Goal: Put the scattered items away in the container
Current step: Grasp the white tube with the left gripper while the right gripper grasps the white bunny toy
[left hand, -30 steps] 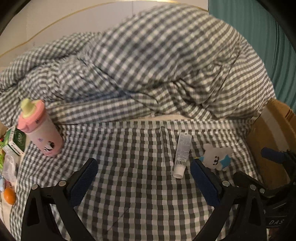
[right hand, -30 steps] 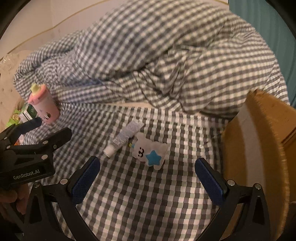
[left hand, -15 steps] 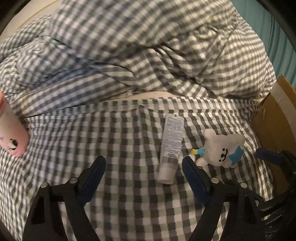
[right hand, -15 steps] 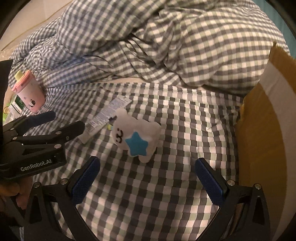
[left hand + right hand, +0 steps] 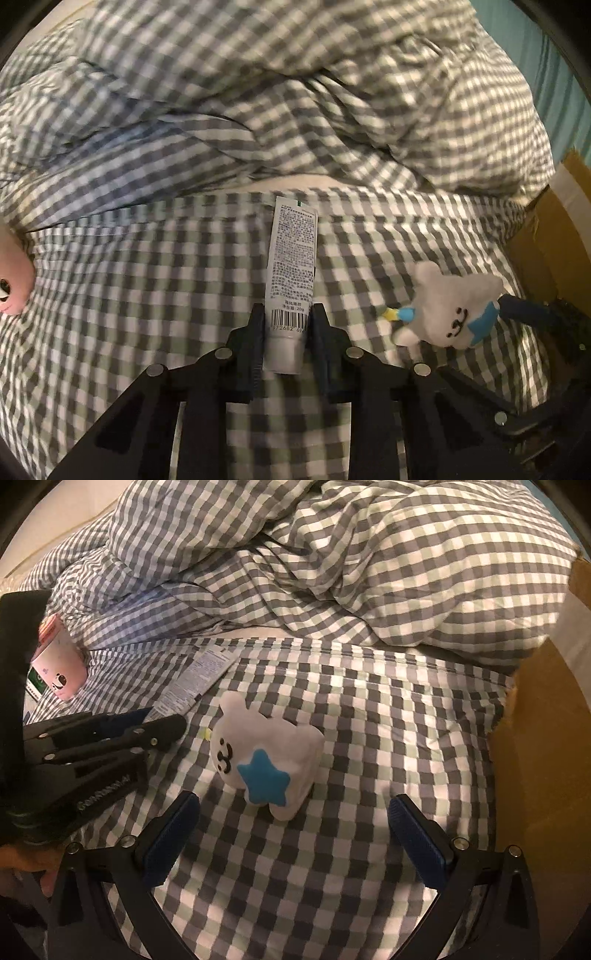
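A white tube with a barcode lies on the checked bedsheet. My left gripper is shut on its cap end. The tube also shows in the right wrist view, with the left gripper on it. A white plush toy with a blue star lies just ahead of my right gripper, which is open and empty; the toy sits between and slightly beyond its fingers. The toy also shows in the left wrist view. A cardboard box stands at the right.
A pink sippy cup lies at the left on the sheet, by a green-and-white carton. A bunched checked duvet fills the back. The box edge also shows in the left wrist view.
My left gripper moved forward onto the tube and closed on its cap end. My right gripper advanced closer to the plush toy and stayed open.
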The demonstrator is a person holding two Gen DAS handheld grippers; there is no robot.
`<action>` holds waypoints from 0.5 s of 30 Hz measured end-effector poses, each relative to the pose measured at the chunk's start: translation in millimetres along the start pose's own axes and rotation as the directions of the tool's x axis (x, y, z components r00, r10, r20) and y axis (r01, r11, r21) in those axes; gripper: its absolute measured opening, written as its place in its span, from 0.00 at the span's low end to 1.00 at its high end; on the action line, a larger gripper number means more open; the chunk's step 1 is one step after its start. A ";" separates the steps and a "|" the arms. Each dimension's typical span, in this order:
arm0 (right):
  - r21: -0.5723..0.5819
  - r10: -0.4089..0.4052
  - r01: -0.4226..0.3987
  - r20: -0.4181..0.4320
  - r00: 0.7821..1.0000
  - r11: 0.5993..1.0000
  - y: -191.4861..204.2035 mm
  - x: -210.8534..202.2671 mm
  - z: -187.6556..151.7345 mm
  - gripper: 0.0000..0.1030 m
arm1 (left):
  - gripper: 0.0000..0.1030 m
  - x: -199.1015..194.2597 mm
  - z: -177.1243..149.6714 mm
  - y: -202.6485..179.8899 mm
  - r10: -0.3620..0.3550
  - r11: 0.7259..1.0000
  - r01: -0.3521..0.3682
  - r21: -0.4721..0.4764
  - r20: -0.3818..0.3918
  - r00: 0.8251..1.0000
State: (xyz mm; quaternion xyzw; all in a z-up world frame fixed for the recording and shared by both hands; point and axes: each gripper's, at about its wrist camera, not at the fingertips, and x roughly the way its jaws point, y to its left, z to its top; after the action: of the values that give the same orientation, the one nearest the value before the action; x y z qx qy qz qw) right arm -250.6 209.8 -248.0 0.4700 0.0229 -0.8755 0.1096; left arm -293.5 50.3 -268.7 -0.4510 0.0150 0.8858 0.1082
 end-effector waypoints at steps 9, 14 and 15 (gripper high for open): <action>-0.011 0.011 -0.010 0.022 1.000 1.000 15.0 11.6 11.1 0.99 | 0.23 -30.6 1.5 32.9 0.030 0.998 -0.028 -0.047 0.049 0.998; -0.016 -0.009 0.009 0.009 1.000 1.000 22.3 16.3 11.6 0.65 | 0.23 -39.6 -2.6 47.7 0.040 0.997 -0.036 -0.071 0.059 0.997; -0.017 -0.013 0.013 0.005 1.000 1.000 22.3 16.9 11.3 0.64 | 0.23 -41.1 -3.0 49.3 0.040 0.997 -0.036 -0.072 0.061 0.997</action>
State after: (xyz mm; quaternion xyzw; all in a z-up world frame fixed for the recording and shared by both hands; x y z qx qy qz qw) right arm -264.1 183.5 -254.2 0.4668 0.0333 -0.8771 0.1081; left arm -277.8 -5.5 -241.0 -0.4264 -0.0113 0.9013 0.0756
